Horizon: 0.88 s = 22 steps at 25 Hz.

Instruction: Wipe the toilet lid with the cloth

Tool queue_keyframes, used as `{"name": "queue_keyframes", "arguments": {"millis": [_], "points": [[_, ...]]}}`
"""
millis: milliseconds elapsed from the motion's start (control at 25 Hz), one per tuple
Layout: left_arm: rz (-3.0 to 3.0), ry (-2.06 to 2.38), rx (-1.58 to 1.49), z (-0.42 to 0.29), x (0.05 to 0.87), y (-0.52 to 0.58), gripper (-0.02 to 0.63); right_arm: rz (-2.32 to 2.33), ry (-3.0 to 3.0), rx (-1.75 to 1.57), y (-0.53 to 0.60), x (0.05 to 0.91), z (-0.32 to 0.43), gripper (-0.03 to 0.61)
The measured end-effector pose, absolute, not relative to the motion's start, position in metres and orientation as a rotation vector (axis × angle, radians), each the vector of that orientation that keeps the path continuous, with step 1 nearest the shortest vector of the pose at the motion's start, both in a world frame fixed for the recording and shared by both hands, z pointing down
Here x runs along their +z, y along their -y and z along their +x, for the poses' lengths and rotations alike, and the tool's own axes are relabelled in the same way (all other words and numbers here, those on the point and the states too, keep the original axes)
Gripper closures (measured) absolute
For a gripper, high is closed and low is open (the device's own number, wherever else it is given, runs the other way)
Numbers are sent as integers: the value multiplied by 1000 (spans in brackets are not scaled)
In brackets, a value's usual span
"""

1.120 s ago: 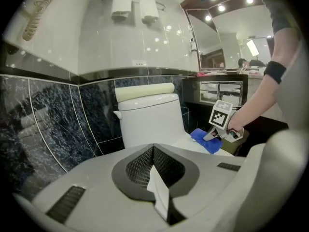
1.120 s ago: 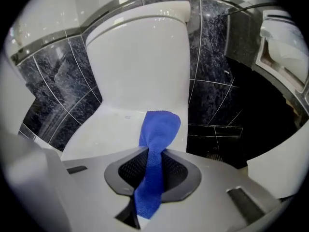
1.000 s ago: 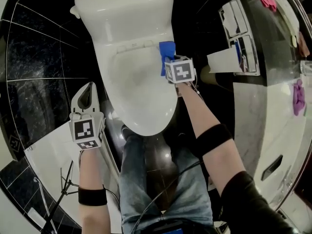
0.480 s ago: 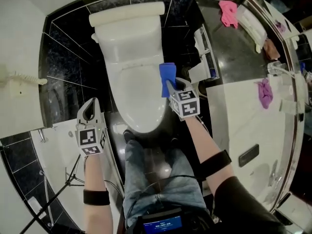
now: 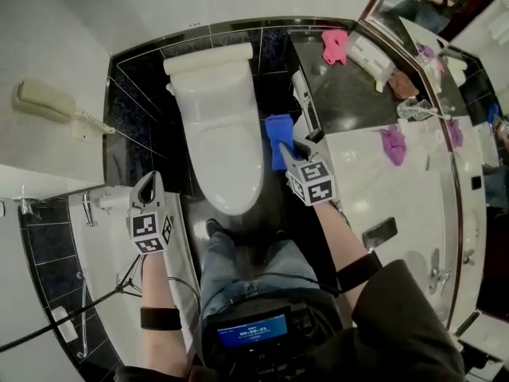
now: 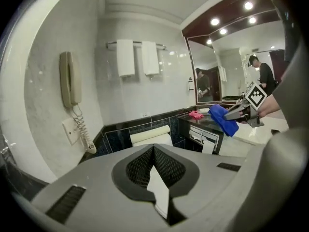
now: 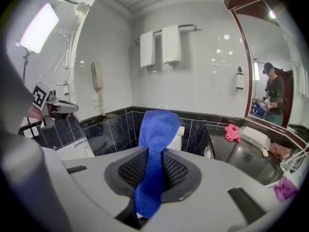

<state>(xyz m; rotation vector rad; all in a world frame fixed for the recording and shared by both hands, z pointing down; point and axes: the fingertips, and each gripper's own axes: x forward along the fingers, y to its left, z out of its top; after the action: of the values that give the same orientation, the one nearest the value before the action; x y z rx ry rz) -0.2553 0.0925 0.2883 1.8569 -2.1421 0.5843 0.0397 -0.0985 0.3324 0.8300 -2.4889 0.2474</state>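
Right gripper (image 5: pixel 285 148): clamped on blue cloth (image 5: pixel 277 134), held up just right of the closed toilet lid (image 5: pixel 225 153), clear of it. Left gripper (image 5: pixel 146 185): shut, empty, left of the toilet. Risk: cloth looks pinched by one narrow fold; a hard wipe could drag it free.

left hand-held gripper (image 5: pixel 148 181) / right hand-held gripper (image 5: pixel 285 147): raised | cloth (image 5: pixel 277 130): lifted from toilet lid (image 5: pixel 225 156)
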Motion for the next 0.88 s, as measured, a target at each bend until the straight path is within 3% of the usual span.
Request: {"name": "queue_keyframes", "arguments": {"millis": [280, 880], "points": [[1850, 2186, 526, -236, 239, -135, 614, 832, 2541, 148, 67, 273, 79, 491], [1847, 2195, 450, -223, 223, -165, 614, 849, 2547, 159, 41, 262, 117, 491]]}}
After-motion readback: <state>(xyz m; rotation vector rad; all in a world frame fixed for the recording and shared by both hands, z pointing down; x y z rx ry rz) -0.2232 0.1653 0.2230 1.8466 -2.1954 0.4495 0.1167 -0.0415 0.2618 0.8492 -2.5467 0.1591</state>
